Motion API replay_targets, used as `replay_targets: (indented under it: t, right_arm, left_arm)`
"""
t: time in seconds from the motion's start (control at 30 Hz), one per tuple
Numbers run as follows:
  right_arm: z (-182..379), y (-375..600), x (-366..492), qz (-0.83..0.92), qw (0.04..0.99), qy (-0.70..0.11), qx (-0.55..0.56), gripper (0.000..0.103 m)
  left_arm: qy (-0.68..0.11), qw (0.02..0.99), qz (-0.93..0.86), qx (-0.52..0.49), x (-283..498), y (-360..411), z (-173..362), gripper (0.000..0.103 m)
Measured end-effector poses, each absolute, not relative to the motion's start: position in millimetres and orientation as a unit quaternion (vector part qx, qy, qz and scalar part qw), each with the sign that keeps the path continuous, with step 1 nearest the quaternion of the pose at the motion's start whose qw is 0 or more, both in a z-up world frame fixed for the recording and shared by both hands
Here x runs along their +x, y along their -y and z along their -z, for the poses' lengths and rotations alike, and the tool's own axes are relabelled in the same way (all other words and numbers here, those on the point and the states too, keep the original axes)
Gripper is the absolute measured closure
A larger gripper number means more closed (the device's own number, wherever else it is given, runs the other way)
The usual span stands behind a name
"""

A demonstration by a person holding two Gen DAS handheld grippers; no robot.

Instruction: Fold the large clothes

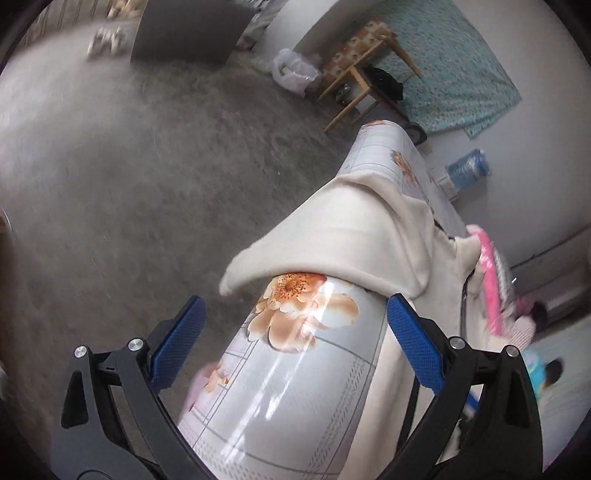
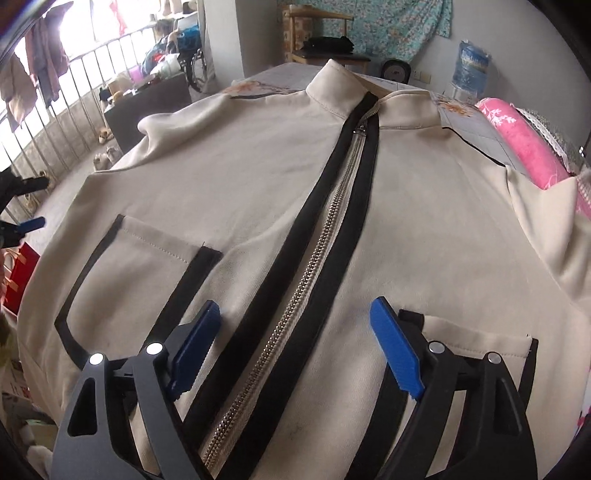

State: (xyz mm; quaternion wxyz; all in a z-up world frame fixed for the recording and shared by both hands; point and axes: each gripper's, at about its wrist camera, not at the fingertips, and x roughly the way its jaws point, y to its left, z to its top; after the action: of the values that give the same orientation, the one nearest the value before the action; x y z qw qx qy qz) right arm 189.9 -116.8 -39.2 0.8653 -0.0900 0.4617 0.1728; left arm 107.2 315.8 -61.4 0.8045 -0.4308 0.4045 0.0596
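Note:
A cream jacket (image 2: 258,192) with a black-trimmed zipper (image 2: 332,221) and black-edged pockets lies front up, spread over a table with a floral cover (image 2: 258,86). My right gripper (image 2: 295,306) hovers open just above the jacket's lower front, straddling the zipper and gripping nothing. In the left wrist view, my left gripper (image 1: 295,306) is open beside the table's edge. One fold of the jacket (image 1: 351,240) drapes over the flowered cover (image 1: 295,387) ahead of it. Its blue fingertips (image 1: 195,310) hold nothing. The left gripper (image 2: 26,206) also shows at the far left edge of the right wrist view.
A pink rolled cloth (image 2: 517,136) lies along the table's right side. Beyond the table stand a wooden chair (image 2: 321,33) and a blue water bottle (image 2: 472,70). A metal railing (image 2: 74,92) and a red box (image 2: 18,273) are at left. Grey floor (image 1: 147,184) lies beside the table.

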Motion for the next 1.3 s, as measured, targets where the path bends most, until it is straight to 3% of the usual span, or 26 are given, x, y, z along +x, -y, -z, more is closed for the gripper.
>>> replay_targets:
  t: [0.13,0.27,0.47,0.6,0.8,0.83,0.97,1.1,1.3]
  right_arm:
    - [40,118,190,-0.173,0.863,-0.466,-0.091,0.021]
    - [40,117,191,-0.166,0.86,-0.473,-0.092,0.02]
    - [40,114,197,-0.158,0.856,-0.484,-0.094,0.017]
    - [40,114,199,-0.154,0.854,-0.488,-0.094,0.015]
    - [40,114,198,-0.152,0.856,-0.486,-0.092,0.015]
    - [40,114,198,-0.152,0.856,-0.485,-0.092,0.015]
    - [40,114,198,-0.152,0.856,-0.484,-0.092,0.015]
    - [40,114,197,-0.153,0.858,-0.481,-0.092,0.015]
    - [40,117,192,-0.161,0.864,-0.468,-0.09,0.015]
  left_arm:
    - [-0.388,0.695,-0.006,-0.605,125,-353,133,0.008]
    - [-0.371,0.593,0.036,-0.714,146,-356,195,0.008]
    - [-0.379,0.481,0.074,-0.787,174,-337,269,0.008]
    - [-0.39,0.462,0.081,-0.792,188,-330,298,0.01]
    - [-0.412,0.462,0.07,-0.782,202,-345,304,0.061]
    - [-0.414,0.467,0.066,-0.779,203,-347,303,0.073]
    - [-0.414,0.51,0.038,-0.753,203,-364,288,0.096]
    - [-0.398,0.584,-0.001,-0.708,199,-393,248,0.1]
    - [-0.346,0.778,-0.061,-0.521,200,-412,91,0.101]
